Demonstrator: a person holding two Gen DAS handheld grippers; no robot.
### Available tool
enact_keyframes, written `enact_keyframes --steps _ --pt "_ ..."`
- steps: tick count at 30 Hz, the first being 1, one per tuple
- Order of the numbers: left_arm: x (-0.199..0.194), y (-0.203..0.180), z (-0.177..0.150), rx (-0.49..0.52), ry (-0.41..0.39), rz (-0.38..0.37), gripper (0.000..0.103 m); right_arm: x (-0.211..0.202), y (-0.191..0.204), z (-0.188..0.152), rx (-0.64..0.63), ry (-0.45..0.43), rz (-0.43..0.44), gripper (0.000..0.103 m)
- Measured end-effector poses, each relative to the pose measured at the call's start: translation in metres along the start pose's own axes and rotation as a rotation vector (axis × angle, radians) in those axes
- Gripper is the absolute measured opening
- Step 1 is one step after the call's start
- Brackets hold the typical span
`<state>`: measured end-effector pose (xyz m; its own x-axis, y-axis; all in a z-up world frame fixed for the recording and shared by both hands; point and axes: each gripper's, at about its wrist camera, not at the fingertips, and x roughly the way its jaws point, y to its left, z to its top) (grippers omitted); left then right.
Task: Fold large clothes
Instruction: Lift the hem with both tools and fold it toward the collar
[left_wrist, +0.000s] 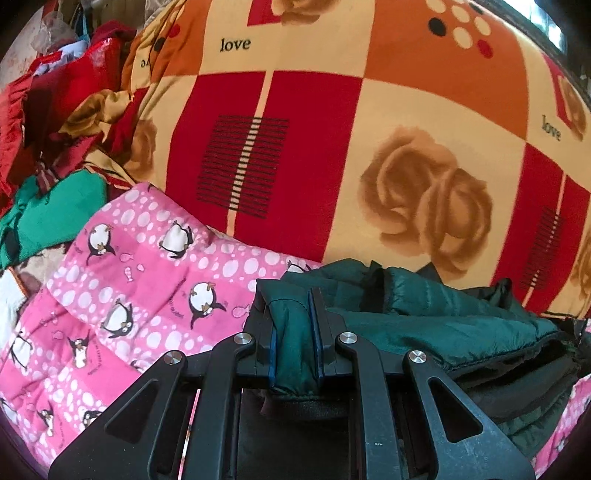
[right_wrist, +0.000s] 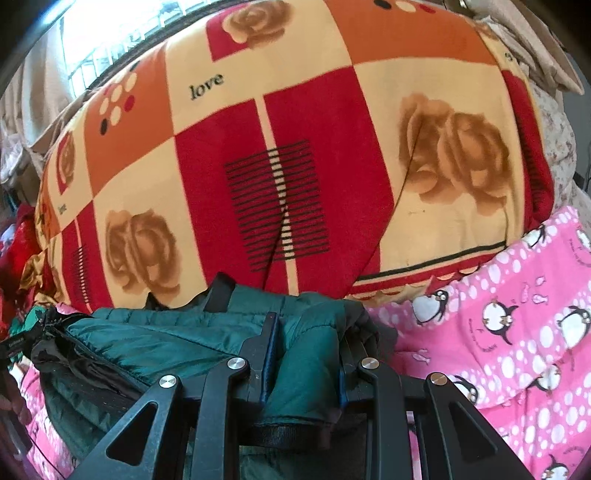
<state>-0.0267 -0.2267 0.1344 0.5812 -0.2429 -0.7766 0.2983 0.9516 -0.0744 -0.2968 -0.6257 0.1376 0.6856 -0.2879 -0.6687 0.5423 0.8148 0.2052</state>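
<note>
A dark green padded jacket (left_wrist: 424, 314) hangs bunched between both grippers, just above a pink penguin-print quilt (left_wrist: 140, 280). My left gripper (left_wrist: 293, 314) is shut on a fold of the jacket at its left end, the blue pads pressing the cloth from both sides. In the right wrist view the same green jacket (right_wrist: 155, 339) stretches away to the left, with its black lining showing underneath. My right gripper (right_wrist: 306, 332) is shut on a thick fold at the jacket's right end. The pink quilt (right_wrist: 517, 332) lies below and to the right there.
A large blanket (left_wrist: 332, 129) in red, orange and cream squares with roses and the word "love" fills the ground ahead. A heap of red and gold clothes (left_wrist: 66, 96) and a green garment (left_wrist: 55, 218) lie at the left. A bright window (right_wrist: 110, 37) stands beyond the blanket.
</note>
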Motion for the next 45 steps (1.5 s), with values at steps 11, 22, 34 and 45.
enact_keyframes --steps 11,22,34,45 --pt "0.035 -0.008 -0.003 0.007 0.012 0.038 0.014 0.053 -0.009 -0.008 0.055 0.037 -0.033 0.024" --pt "0.042 -0.010 -0.008 0.022 -0.001 0.035 0.015 0.071 -0.014 -0.015 0.089 0.054 -0.013 0.030" --pt "0.007 0.023 0.005 -0.062 -0.025 -0.233 0.070 0.034 -0.016 -0.001 0.118 0.005 0.082 0.092" --pt "-0.018 0.009 0.000 0.019 -0.105 -0.170 0.082 0.002 0.036 0.005 -0.031 -0.049 0.142 0.094"
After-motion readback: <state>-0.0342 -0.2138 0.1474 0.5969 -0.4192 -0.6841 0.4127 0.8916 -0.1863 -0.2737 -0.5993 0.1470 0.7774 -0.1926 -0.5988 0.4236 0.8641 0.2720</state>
